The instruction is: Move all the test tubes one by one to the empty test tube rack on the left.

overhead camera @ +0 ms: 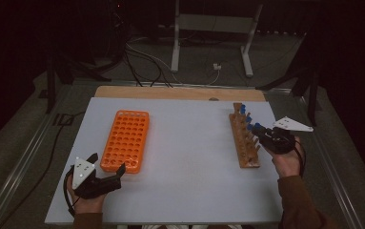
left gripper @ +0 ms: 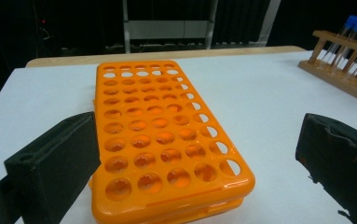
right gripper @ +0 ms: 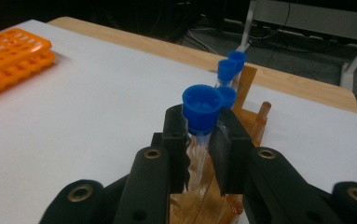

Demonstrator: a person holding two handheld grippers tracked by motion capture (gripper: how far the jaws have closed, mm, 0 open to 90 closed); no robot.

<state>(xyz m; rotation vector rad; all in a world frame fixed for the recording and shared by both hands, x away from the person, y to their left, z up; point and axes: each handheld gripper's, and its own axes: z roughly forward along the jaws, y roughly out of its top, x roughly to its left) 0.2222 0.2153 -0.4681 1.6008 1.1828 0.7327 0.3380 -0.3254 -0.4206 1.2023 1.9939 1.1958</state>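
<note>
Tongs on our left, the left gripper [overhead camera: 107, 168], are gaping released at the near end of the orange rack [overhead camera: 126, 140]. Rightward, our right gripper [right gripper: 199, 140] is clenching a blue-capped tube [right gripper: 200, 116] just above the wooden rack [overhead camera: 244, 138].

One orange rack [overhead camera: 126, 140], one wooden rack [overhead camera: 243, 143], four blue-capped tubes [right gripper: 201, 109] counted in the right gripper view, two tools, one desk [overhead camera: 189, 167]
</note>
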